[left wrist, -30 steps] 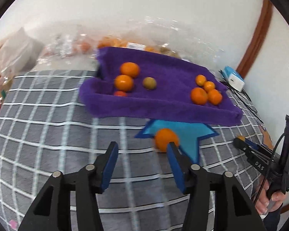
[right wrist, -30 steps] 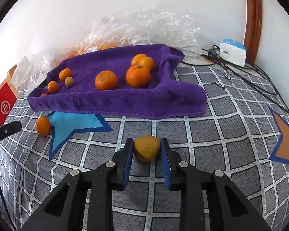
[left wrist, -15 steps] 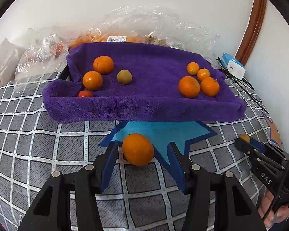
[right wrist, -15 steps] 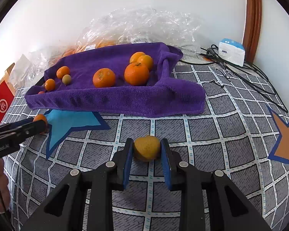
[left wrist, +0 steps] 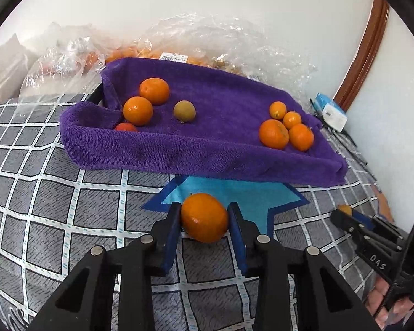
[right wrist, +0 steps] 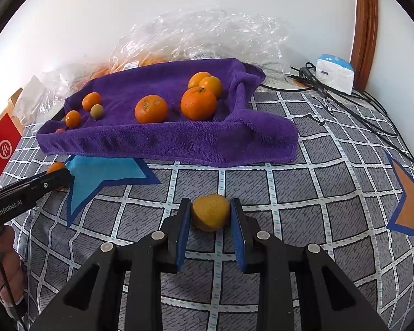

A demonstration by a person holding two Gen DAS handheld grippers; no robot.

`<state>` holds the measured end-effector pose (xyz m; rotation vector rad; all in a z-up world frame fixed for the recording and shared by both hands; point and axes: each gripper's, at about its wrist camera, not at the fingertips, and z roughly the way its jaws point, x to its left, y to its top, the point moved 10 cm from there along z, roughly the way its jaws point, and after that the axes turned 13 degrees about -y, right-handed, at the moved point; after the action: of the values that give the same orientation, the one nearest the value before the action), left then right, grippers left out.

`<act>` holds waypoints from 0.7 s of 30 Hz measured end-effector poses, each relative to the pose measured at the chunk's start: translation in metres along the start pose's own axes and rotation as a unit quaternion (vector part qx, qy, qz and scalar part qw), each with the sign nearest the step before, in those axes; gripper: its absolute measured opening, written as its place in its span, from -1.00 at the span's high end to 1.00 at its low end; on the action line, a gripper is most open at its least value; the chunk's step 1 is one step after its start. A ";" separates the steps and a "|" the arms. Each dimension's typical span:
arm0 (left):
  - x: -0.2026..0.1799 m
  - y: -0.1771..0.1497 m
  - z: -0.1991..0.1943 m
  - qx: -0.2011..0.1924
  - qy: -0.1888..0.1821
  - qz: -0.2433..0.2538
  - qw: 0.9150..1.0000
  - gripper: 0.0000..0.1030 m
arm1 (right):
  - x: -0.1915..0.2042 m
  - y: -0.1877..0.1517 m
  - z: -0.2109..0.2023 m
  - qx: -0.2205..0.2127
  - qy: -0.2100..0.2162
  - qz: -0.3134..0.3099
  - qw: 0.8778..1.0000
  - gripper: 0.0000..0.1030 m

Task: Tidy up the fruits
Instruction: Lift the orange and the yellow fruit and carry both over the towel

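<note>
I'm pinching an orange [left wrist: 204, 217] in the left tool [left wrist: 204, 220], a yellow fruit [right wrist: 210, 212] in the right tool [right wrist: 210, 216]; either risks rolling off the towel [left wrist: 220, 160] at 12 o'clock.

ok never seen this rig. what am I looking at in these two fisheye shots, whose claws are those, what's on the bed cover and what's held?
No robot here: a person carries a two-finger gripper in each hand, and each gripper has a fisheye camera looking forward along its fingers. So each picture shows its own gripper at the bottom.

In the left wrist view, the left gripper is shut on an orange mandarin, just above a blue star printed on the grey checked cover. The other gripper shows at its right edge.

In the right wrist view, the right gripper is shut on a yellow, duller fruit.

Beyond both lies a purple towel draped into a tray shape, with mandarins in two groups and one small greenish-brown fruit. Behind it are clear plastic bags; to the right, cables and a white and blue box.
</note>
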<state>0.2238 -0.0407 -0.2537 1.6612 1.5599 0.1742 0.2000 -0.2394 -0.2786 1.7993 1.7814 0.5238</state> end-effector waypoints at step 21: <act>-0.001 0.011 -0.022 -0.063 -0.007 -0.010 0.998 0.37 | 0.002 0.000 -0.005 -0.011 0.011 -0.002 1.000 0.45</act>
<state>0.2189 -0.0299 -0.2317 1.5451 1.5234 0.2439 0.1968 -0.2366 -0.2747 1.7822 1.7872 0.5613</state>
